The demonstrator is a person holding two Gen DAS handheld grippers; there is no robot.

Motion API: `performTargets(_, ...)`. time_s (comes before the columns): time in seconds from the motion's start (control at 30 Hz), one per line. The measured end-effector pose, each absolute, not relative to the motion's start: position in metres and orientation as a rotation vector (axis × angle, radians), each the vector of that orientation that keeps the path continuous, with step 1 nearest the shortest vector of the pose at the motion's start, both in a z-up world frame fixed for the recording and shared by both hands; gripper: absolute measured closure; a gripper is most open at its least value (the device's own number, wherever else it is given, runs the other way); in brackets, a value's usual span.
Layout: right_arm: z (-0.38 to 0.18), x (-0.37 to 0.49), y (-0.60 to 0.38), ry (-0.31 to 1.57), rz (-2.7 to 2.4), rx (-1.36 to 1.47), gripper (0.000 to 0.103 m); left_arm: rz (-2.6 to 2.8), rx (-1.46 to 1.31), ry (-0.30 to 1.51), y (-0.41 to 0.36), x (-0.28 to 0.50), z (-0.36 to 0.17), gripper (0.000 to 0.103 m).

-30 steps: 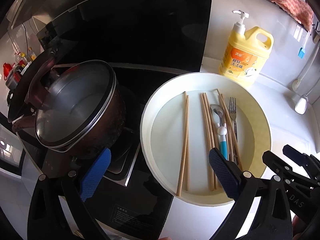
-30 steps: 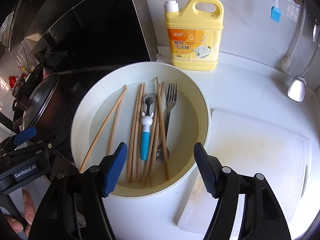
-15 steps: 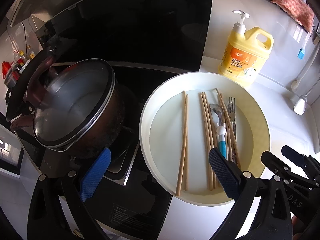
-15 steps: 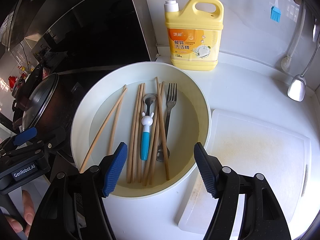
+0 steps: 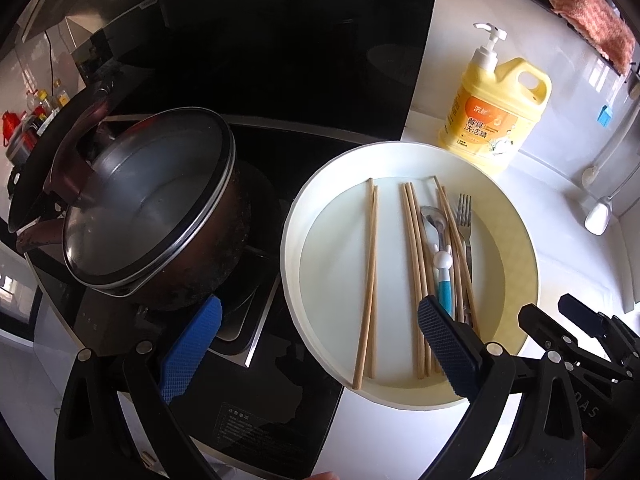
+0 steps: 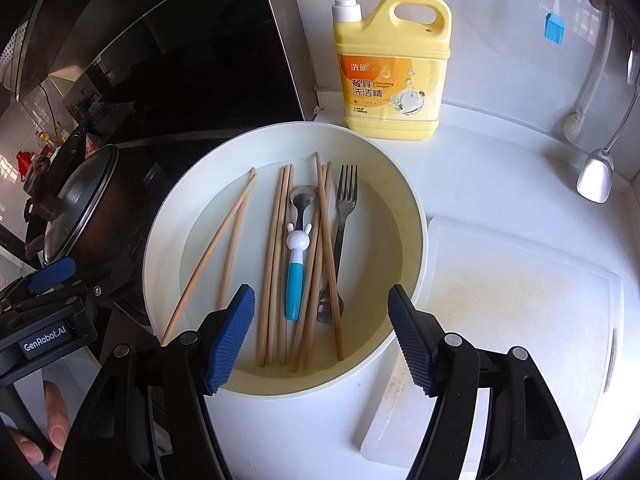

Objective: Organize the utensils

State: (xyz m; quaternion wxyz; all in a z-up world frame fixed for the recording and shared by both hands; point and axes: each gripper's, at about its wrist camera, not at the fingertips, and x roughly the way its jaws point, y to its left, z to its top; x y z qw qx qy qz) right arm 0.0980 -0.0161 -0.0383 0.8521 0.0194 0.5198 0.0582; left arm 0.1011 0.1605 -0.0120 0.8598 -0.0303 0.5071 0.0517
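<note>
A round cream basin holds several wooden chopsticks, a spoon with a blue handle and white rabbit head and a metal fork. My right gripper is open and empty, just above the basin's near rim. My left gripper is open and empty over the basin's left rim and the stove edge; it shows at the left in the right wrist view.
A lidded dark pot sits on the black stove left of the basin. A yellow detergent bottle stands behind it. A white cutting board lies to the right. A ladle and blue brush hang on the wall.
The left wrist view has shifted slightly, so the basin and pot sit a little lower left. The right gripper has not moved. Both stay open.
</note>
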Motion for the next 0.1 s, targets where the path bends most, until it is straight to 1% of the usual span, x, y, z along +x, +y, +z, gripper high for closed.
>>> performTargets(0.1,-0.0384,0.0985,-0.013,1.094,0.125,0.04,0.037,0.113,-0.058,1.06,0.1604,0.0995,-0.0116,0.006)
